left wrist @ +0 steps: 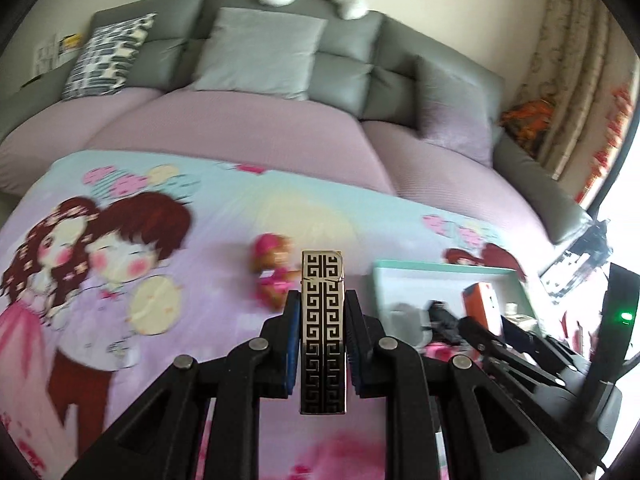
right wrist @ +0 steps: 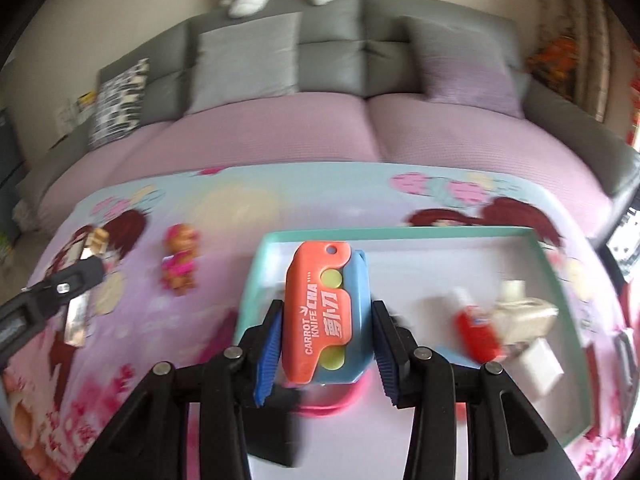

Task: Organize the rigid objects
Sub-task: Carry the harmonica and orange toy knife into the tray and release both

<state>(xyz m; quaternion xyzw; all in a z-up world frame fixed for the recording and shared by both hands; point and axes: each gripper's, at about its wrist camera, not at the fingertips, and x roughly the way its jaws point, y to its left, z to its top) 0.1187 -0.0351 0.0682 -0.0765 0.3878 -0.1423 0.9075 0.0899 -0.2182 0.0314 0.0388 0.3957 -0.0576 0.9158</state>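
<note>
My left gripper (left wrist: pixel 322 312) is shut on a metal lighter (left wrist: pixel 322 320) with a black and gold key pattern, held upright above the cartoon-print table cloth. It also shows from the right wrist view (right wrist: pixel 80 296). My right gripper (right wrist: pixel 326 320) is shut on an orange and blue carrot knife toy (right wrist: pixel 320 312), held over the near left part of the teal tray (right wrist: pixel 400 232). The tray also shows in the left wrist view (left wrist: pixel 440 268) to the right of the lighter.
A small pink and orange doll (right wrist: pixel 180 264) lies on the cloth left of the tray. In the tray lie a red and white item (right wrist: pixel 476 328) and a pale bottle (right wrist: pixel 524 312). A sofa with cushions (right wrist: pixel 320 60) stands behind.
</note>
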